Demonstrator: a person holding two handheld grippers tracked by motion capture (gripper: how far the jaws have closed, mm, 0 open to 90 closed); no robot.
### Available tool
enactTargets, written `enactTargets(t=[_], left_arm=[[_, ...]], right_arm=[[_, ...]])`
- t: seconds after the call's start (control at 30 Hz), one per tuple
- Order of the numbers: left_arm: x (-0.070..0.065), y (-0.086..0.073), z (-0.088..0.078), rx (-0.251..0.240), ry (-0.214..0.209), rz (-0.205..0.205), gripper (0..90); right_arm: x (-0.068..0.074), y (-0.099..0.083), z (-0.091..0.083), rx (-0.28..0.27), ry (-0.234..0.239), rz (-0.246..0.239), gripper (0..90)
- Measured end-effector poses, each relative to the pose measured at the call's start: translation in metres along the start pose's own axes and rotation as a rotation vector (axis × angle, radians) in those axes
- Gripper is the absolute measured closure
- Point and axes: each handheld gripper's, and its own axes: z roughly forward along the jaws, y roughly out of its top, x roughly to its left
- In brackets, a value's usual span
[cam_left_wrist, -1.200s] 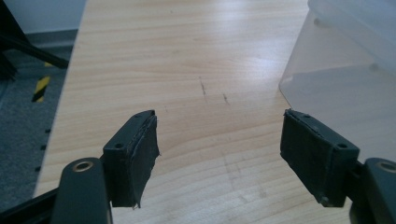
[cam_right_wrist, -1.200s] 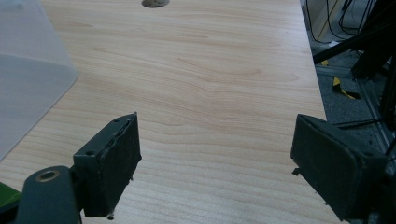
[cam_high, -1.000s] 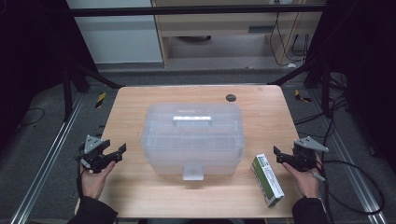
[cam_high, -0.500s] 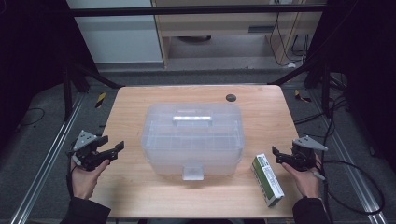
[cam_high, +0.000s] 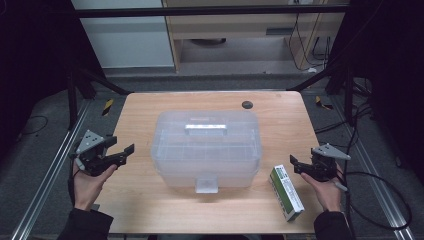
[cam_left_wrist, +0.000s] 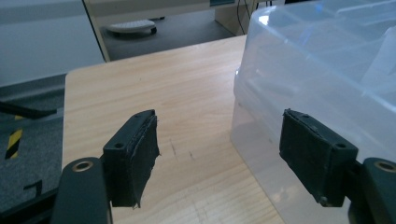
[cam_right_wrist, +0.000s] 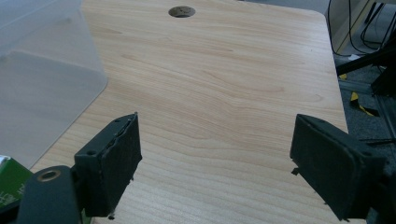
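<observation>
Item: translucent lidded storage box (cam_high: 207, 147), table (cam_high: 150, 107) centre, between both grippers.

Handling: judged light, stiff, smooth-walled and slippery; best taken at the front latch tab (cam_high: 206, 185) or under the lid rim.

Left gripper (cam_high: 126, 151) at 9 o'clock of the box, jaws apart.

Right gripper (cam_high: 295, 164) at 3 o'clock, jaws apart, just beside a green carton (cam_high: 286, 192).

Obscured: box contents and carton print unreadable.

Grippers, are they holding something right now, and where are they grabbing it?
Nothing is held. The left gripper is open beside the clear plastic box, and the right gripper is open next to the green carton, touching neither.
</observation>
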Motion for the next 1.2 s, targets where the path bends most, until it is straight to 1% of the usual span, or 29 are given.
enactTargets(t=[0.03,0.07,0.1,0.17,0.2,0.23,0.27,0.33,0.4,0.47,0.53,0.6,0.63,0.67,0.8,0.83,0.9,0.97,1.0,1.03,1.07,1.1,1.13,1.17,1.2], left_arm=[[0.0,0.004,-0.001,-0.005,0.001,0.009,27.1],[-0.001,0.009,-0.003,-0.01,0.0,0.016,27.2],[-0.001,0.009,-0.003,-0.01,0.0,0.016,27.0],[-0.002,0.024,-0.007,-0.02,-0.013,0.04,26.5],[-0.002,0.024,-0.007,-0.02,-0.013,0.04,26.6],[-0.004,0.033,-0.008,-0.029,-0.019,0.055,26.8],[-0.004,0.033,-0.008,-0.029,-0.019,0.055,26.9],[-0.006,0.044,-0.008,-0.034,-0.028,0.064,27.0],[-0.006,0.047,-0.007,-0.034,-0.031,0.066,27.0],[-0.008,0.055,-0.006,-0.032,-0.04,0.077,27.0],[-0.009,0.057,-0.005,-0.03,-0.042,0.08,27.0],[-0.012,0.064,-0.004,-0.028,-0.042,0.095,27.1],[-0.012,0.064,-0.004,-0.028,-0.042,0.095,27.1],[-0.013,0.067,-0.005,-0.027,-0.043,0.104,27.1],[-0.016,0.075,-0.005,-0.037,-0.049,0.109,27.1],[-0.017,0.077,-0.004,-0.035,-0.048,0.121,27.2],[-0.02,0.081,-0.004,-0.036,-0.051,0.125,27.5],[-0.023,0.084,-0.004,-0.033,-0.055,0.141,27.6],[-0.025,0.088,-0.003,-0.038,-0.056,0.167,27.7],[-0.025,0.088,-0.003,-0.038,-0.056,0.167,27.9],[-0.028,0.09,-0.001,-0.027,-0.057,0.183,28.1],[-0.028,0.09,-0.001,-0.027,-0.057,0.183,28.4],[-0.031,0.09,0.0,-0.015,-0.061,0.181,28.9],[-0.033,0.09,0.001,-0.012,-0.066,0.187,28.9],[-0.035,0.091,0.003,0.003,-0.071,0.207,30.0]], right_arm=[[0.0,0.0,0.0,-0.004,-0.002,-0.011,16.8],[0.0,0.0,0.0,-0.004,-0.002,-0.01,16.8],[0.001,0.0,0.0,-0.004,-0.001,-0.012,16.8],[0.001,0.001,0.0,0.0,0.003,-0.008,16.8],[0.001,0.001,0.0,0.0,0.003,-0.008,16.8],[0.001,0.001,0.001,-0.002,0.001,-0.012,16.9],[0.001,0.001,0.0,-0.001,0.001,-0.012,16.9],[0.0,0.001,0.0,-0.002,-0.001,-0.014,16.9],[0.0,0.001,0.0,-0.003,-0.002,-0.016,16.9],[0.0,0.001,0.0,-0.003,-0.002,-0.011,16.9],[-0.001,0.001,0.0,-0.005,-0.001,-0.008,16.9],[-0.001,0.001,0.0,-0.003,-0.002,-0.009,16.9],[-0.001,0.001,0.0,-0.003,-0.001,-0.011,16.9],[-0.001,0.001,0.0,-0.003,-0.001,-0.011,16.9],[-0.001,0.001,0.001,-0.001,0.001,-0.014,16.9],[0.0,0.001,0.001,0.0,0.001,-0.015,16.8],[-0.001,0.0,0.001,-0.002,-0.001,-0.015,16.8],[-0.001,0.0,0.001,-0.002,-0.002,-0.012,16.8],[-0.001,0.0,0.001,0.003,0.0,-0.006,16.8],[0.0,0.0,0.001,0.005,0.001,-0.006,16.8],[0.0,0.0,0.001,0.007,0.001,-0.005,16.8],[0.0,0.0,0.001,0.007,0.001,-0.005,16.8],[0.0,0.0,0.001,0.005,0.001,-0.01,16.8],[0.0,0.0,0.001,0.005,0.001,-0.01,16.8],[0.001,0.0,0.001,0.004,0.002,-0.014,16.8]])
